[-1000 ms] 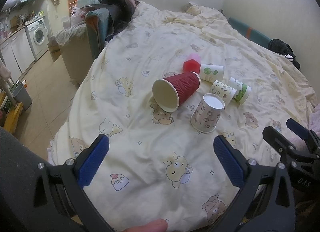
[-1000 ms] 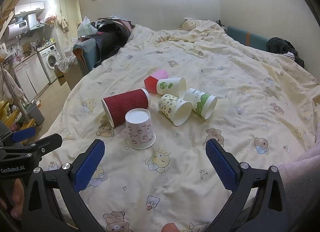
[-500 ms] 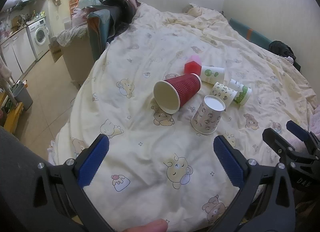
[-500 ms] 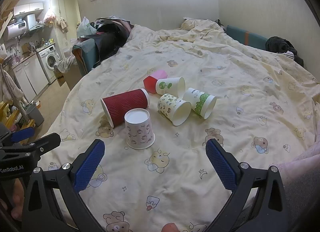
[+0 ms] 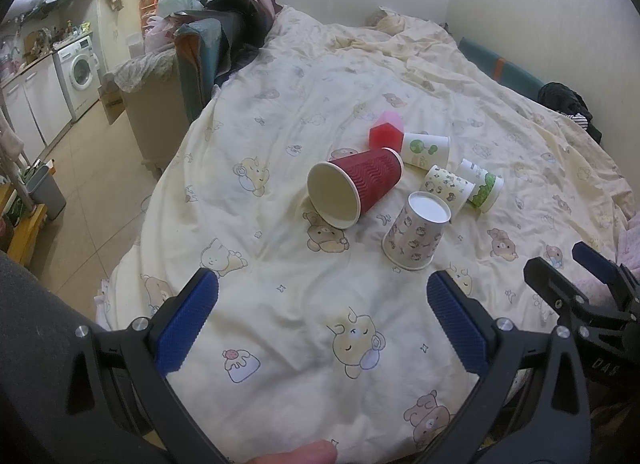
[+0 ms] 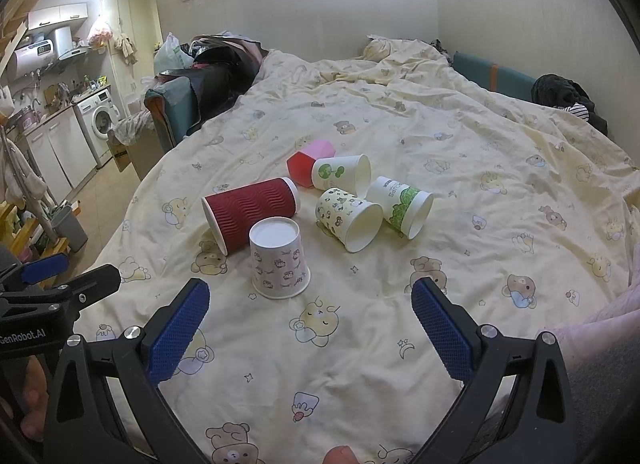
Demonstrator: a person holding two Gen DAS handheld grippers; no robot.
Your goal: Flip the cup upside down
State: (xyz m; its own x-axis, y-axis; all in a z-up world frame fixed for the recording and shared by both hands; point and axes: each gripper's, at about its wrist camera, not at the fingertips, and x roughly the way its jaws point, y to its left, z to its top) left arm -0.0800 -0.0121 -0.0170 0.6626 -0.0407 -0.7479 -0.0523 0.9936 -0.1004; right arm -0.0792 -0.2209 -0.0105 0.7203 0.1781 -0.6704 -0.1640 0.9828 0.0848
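Observation:
Several paper cups sit on the bear-print bedspread. A white patterned cup stands upside down nearest me. A red ribbed cup lies on its side. Three printed cups and a red-pink cup lie on their sides behind. My left gripper is open and empty, short of the cups. My right gripper is open and empty, just in front of the upside-down cup.
The bed's left edge drops to a tiled floor with a grey bin, a washing machine and cabinets. An armchair piled with clothes stands at the bed's far left. A wall runs along the right.
Both views have shifted very slightly; the cups have not moved and both grippers stay open.

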